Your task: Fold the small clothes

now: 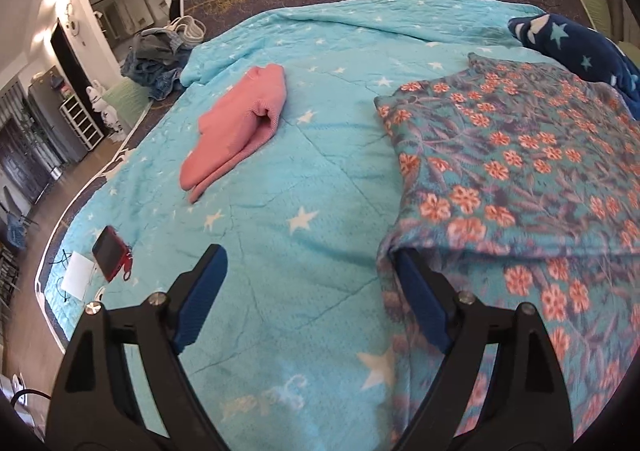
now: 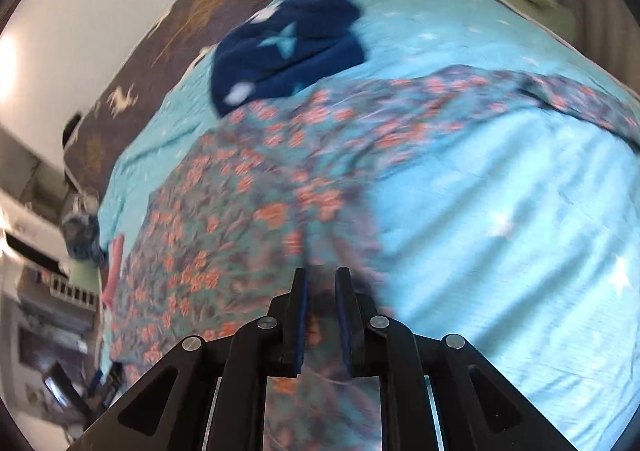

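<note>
Lying half-folded, floral garment; right tongs pinch its edge, left tongs gape empty.

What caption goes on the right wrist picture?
Right gripper pinching the flowery cloth on the blue star blanket.

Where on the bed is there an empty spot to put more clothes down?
The widest bare patch of blue star blanket lies between the folded pink garment and the floral garment. The right side is crowded by the floral garment and navy star fleece. The phone takes the near-left corner.
</note>
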The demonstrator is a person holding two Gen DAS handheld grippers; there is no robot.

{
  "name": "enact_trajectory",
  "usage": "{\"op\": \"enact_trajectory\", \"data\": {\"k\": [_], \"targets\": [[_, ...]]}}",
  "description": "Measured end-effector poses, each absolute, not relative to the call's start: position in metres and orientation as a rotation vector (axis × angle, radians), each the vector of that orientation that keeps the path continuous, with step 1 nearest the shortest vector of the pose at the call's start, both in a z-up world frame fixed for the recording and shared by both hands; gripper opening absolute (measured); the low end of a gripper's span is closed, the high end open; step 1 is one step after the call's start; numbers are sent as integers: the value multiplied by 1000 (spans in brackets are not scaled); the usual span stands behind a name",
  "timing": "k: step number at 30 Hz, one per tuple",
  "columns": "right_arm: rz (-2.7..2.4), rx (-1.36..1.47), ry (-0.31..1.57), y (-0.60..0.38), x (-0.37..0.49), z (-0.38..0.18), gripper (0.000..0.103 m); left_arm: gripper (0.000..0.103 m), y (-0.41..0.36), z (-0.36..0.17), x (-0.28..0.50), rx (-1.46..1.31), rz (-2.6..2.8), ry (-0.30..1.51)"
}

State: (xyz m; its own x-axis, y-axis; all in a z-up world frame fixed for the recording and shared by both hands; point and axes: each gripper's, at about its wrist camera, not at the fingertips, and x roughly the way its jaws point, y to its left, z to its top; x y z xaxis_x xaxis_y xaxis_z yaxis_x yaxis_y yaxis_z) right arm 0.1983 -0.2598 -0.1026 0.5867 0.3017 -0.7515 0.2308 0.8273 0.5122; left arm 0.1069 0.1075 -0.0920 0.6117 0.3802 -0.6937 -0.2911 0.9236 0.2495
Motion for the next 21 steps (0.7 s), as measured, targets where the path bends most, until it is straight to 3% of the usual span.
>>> {"op": "enact_trajectory", "data": {"k": [3,9,16,18,19,21], "targets": [[45,598,931,-267,196,-91,17,87,107,-82,97,133,374,805],[157,572,960,-259,203,-89,37,87,98,-51,95,51,262,718],[319,604,1027,-238,244,-111,47,86,72,-58,156,-14,79,751],[313,601,1022,-235,264,-112,12,86,70,-68,176,3,100,777],[291,602,1023,-232,271,-108,3,87,71,-76,186,16,124,799],[308,589,952,-228,271,-90,3,86,82,-95,205,35,210,860]]}}
